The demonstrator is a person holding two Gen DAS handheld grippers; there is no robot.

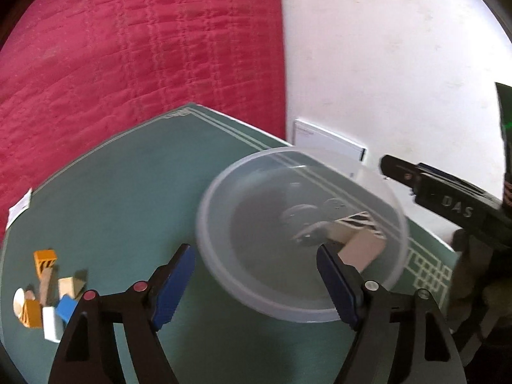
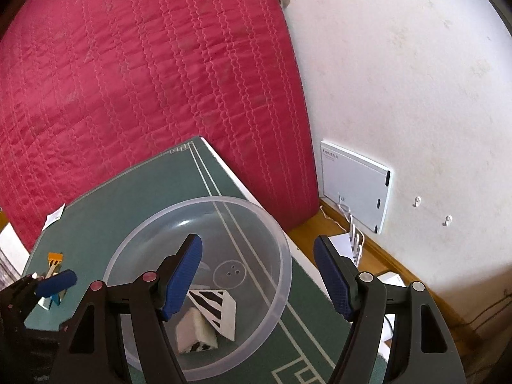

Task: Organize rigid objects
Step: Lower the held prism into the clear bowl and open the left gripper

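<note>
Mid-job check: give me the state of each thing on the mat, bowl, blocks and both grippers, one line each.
clear plastic bowl: upright on the green mat, holding two blocks.
zebra-striped blocks: lying in the bowl, touching each other.
loose blocks: bunched in a pile on the mat, outside the bowl.
left gripper: open, nothing between the fingers, near bowl rim.
right gripper: open, empty, over the bowl's right rim.
</note>
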